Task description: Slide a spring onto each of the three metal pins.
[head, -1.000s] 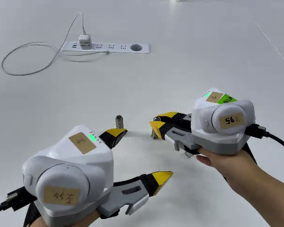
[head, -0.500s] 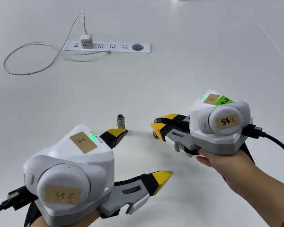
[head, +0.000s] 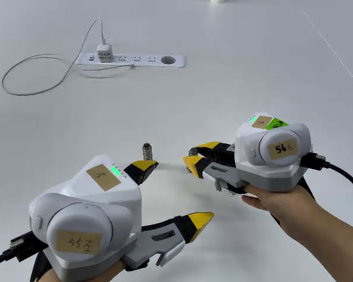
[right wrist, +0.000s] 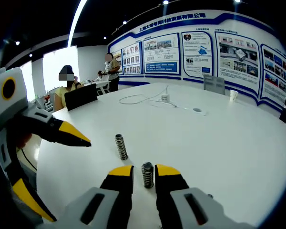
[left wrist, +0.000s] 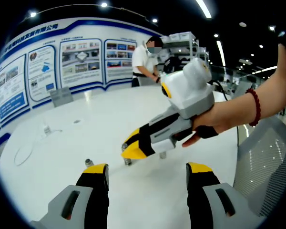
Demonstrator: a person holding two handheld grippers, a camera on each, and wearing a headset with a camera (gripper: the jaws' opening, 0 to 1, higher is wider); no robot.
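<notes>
Right gripper [head: 191,157] had nudged left since a second ago; jaws pinched near-shut on a spring [right wrist: 147,175] standing upright on the bench [head: 235,76]; looked like it was being seated, not yet released; second sprung pin [head: 146,151] just beside it, untouched; left gripper [head: 173,192] hovered as before, jaws wide open, empty.

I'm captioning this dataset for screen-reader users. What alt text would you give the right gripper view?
The right gripper has its yellow-tipped jaws closely flanking a spring-covered pin standing on a white table, with a second sprung pin just beyond. The left gripper reaches in from the left, jaws wide apart; wall posters and people are behind.
</notes>
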